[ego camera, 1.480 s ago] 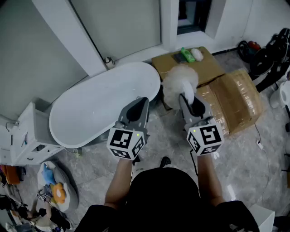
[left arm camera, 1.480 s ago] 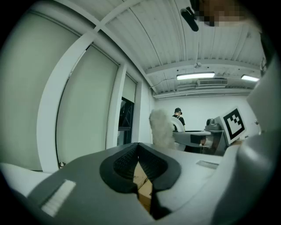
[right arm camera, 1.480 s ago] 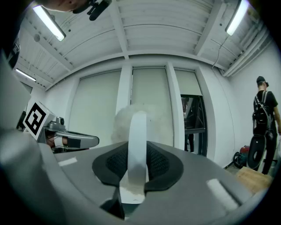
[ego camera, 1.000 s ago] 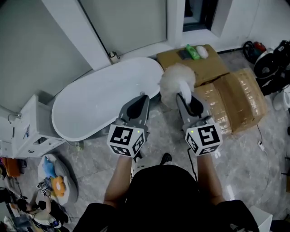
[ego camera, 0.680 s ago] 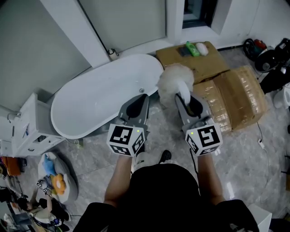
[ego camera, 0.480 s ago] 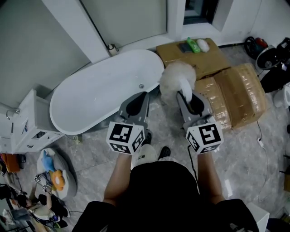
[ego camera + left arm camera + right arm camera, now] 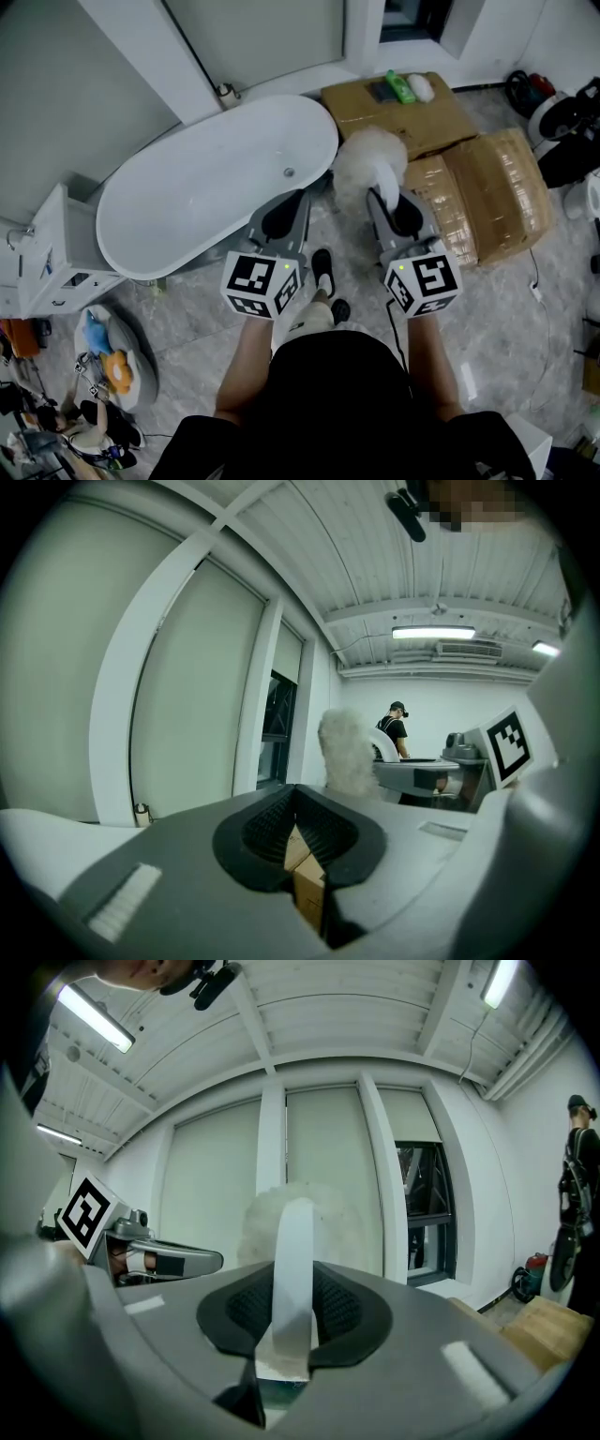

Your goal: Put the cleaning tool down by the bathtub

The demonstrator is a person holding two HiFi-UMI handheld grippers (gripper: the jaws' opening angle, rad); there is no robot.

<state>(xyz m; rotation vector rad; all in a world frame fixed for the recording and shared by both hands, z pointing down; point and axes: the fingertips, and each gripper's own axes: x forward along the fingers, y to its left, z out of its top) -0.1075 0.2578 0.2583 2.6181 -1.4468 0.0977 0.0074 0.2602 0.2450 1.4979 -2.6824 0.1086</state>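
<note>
The cleaning tool has a fluffy white head (image 7: 366, 161) and a white looped handle (image 7: 293, 1260). My right gripper (image 7: 389, 202) is shut on that handle, with the head sticking out past the jaws over the floor just right of the white bathtub (image 7: 187, 202). The tool's head also shows in the left gripper view (image 7: 345, 754). My left gripper (image 7: 286, 206) hangs beside the right one, near the tub's right end; its jaws meet at the tips with nothing held (image 7: 295, 794). Both grippers point about level.
Cardboard boxes (image 7: 403, 112) (image 7: 492, 192) stand right of the tub, one carrying a green bottle (image 7: 400, 87). A white cabinet (image 7: 42, 272) and toys (image 7: 108, 352) lie at the left. My shoe (image 7: 322, 267) is on the tiled floor. Black gear (image 7: 567, 112) sits far right.
Both grippers have sunk a little, the tool still held in the right one. The person's foot has stepped forward between them, and the tub looks nearer.
</note>
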